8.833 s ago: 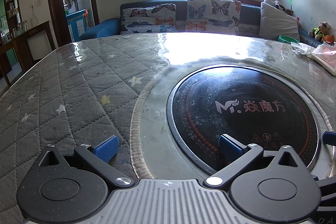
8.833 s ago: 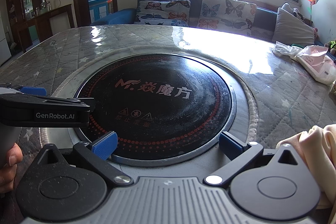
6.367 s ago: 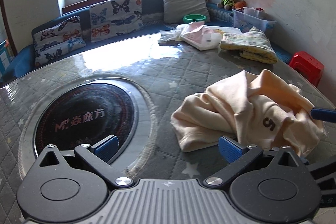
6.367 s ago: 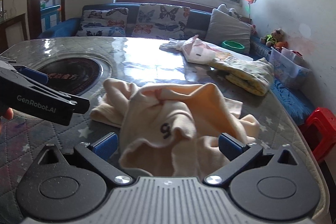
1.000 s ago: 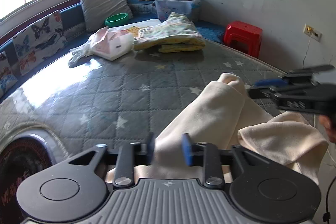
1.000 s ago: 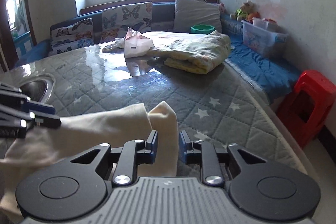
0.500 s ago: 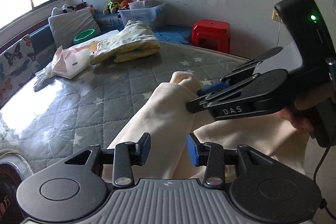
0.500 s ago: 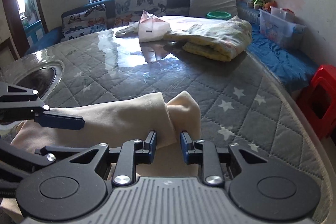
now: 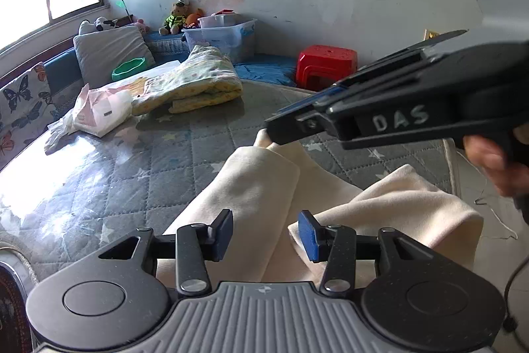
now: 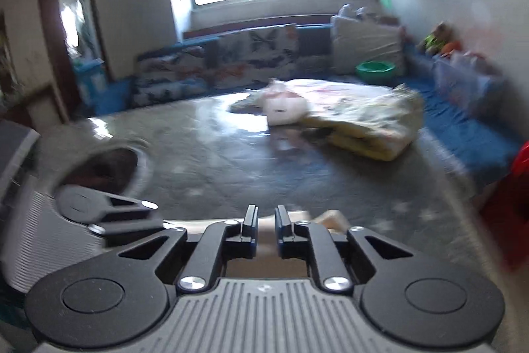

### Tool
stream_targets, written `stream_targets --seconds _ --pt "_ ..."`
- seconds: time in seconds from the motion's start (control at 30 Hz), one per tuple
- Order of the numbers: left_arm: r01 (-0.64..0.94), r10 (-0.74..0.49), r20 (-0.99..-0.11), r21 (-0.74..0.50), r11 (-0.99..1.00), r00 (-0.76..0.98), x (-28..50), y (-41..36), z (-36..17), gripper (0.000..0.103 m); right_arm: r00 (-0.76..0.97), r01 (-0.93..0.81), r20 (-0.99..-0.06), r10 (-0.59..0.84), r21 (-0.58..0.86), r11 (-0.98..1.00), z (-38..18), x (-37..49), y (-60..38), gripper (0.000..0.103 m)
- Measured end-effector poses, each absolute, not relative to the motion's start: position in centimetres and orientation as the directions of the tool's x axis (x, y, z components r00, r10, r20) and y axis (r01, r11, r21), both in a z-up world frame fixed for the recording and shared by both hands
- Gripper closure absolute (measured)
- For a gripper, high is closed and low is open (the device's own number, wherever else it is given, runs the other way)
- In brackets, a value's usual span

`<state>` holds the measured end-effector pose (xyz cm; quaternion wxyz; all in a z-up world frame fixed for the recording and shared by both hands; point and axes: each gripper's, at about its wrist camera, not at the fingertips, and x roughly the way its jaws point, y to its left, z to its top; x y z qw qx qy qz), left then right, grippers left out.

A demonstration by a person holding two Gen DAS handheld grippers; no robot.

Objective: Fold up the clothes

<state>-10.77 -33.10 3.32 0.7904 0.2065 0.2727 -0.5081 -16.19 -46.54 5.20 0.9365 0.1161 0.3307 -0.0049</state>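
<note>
Lying on surface: cream garment (image 9: 261, 187), bunched near the 5 o'clock edge of the grey quilted surface (image 9: 139, 174).
Left hand-held gripper (image 9: 264, 235): pads apart, cloth between them, not pinched.
Right hand-held gripper (image 10: 266, 229): pads almost together on a cloth edge, at 2 o'clock in the left view.
Far side: folded yellow blanket (image 9: 195, 85), pink bag (image 9: 99, 110) at 11 o'clock.
</note>
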Motion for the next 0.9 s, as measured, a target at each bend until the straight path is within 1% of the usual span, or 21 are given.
stream_targets --seconds 0.1,0.13,0.2,0.27,0.4,0.5,0.7,0.8,0.83,0.87,0.9 --pt "0.917 -0.69 -0.645 0.045 0.397 0.33 -11.0 -33.4 3.1 0.056 0.764 0.14 -0.645 -0.006 0.157 0.978 4.3 -16.1 -47.3 0.09" --pt "0.917 -0.69 -0.645 0.044 0.396 0.329 -11.1 -33.4 3.1 0.056 0.758 0.157 -0.652 -0.031 0.137 0.978 4.0 -16.1 -47.6 0.086" --pt "0.918 -0.688 -0.647 0.05 0.393 0.329 -11.3 -33.4 3.1 0.056 0.742 0.189 -0.669 -0.039 0.153 0.97 2.9 -15.9 -48.5 0.084" --pt "0.919 -0.687 -0.645 0.061 0.39 0.334 -11.4 -33.4 3.1 0.056 0.736 0.196 -0.677 0.0 0.213 0.957 2.2 -15.8 -49.3 0.084" --pt "0.915 -0.686 -0.642 0.061 0.398 0.341 -11.3 -33.5 3.0 0.055 0.757 0.169 -0.65 0.074 0.303 0.938 2.8 -16.2 -49.3 0.085" --pt "0.912 -0.685 -0.639 0.067 0.404 0.35 -11.3 -33.6 3.0 0.055 0.771 0.147 -0.624 0.128 0.369 0.918 3.3 -16.6 -49.4 0.096" --pt "0.902 -0.695 -0.618 0.057 0.428 0.369 -11.0 -34.0 3.1 0.055 0.793 0.094 -0.562 0.234 0.494 0.864 4.3 -17.1 -49.3 0.098" --pt "0.893 -0.71 -0.591 0.042 0.448 0.383 -10.7 -34.1 3.3 0.056 0.797 0.049 -0.527 0.296 0.544 0.837 5.2 -17.1 -48.6 0.099" --pt "0.891 -0.718 -0.578 0.034 0.454 0.388 -10.7 -34.0 3.5 0.058 0.796 0.035 -0.515 0.318 0.563 0.826 5.4 -17.1 -48.3 0.099" --pt "0.888 -0.725 -0.566 0.029 0.459 0.393 -10.7 -33.9 3.6 0.065 0.796 0.025 -0.505 0.333 0.578 0.816 5.7 -17.1 -48.1 0.099" --pt "0.887 -0.728 -0.559 0.028 0.461 0.397 -10.6 -33.8 3.7 0.08 0.798 0.017 -0.498 0.34 0.582 0.813 5.9 -17.1 -48.0 0.099"
